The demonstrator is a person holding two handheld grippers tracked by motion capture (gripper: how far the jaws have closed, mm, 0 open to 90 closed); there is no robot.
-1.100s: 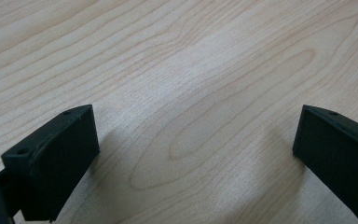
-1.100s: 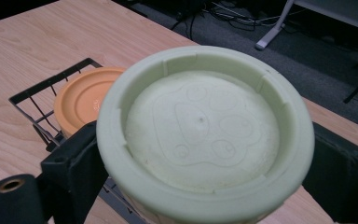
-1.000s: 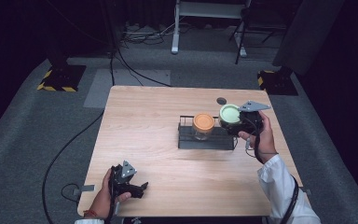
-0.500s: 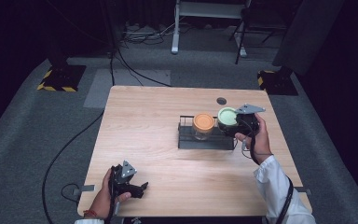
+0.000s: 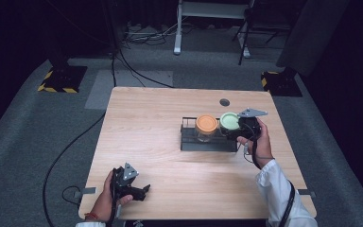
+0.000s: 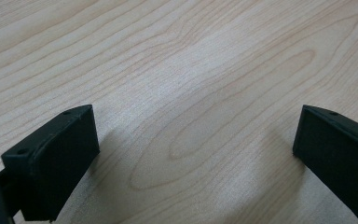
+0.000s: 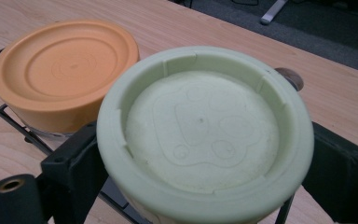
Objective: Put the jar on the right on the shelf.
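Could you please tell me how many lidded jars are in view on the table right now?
2. The orange-lidded jar stands in the black wire rack; the green-lidded jar is beside it at the rack's right end, between the right gripper's jaws.

Pale wood-grain worktop (image 5: 146, 127) sits on grey carpet floor (image 5: 28, 142). Beyond its far-left corner, a black base with yellow-black hazard stripes (image 5: 61, 79); a white metal stand (image 5: 212, 19) behind it, black cables (image 5: 75, 142) trailing left, darkness all round.

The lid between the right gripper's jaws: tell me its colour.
Pale green lid, beside the orange lid; clearest in the right gripper view.
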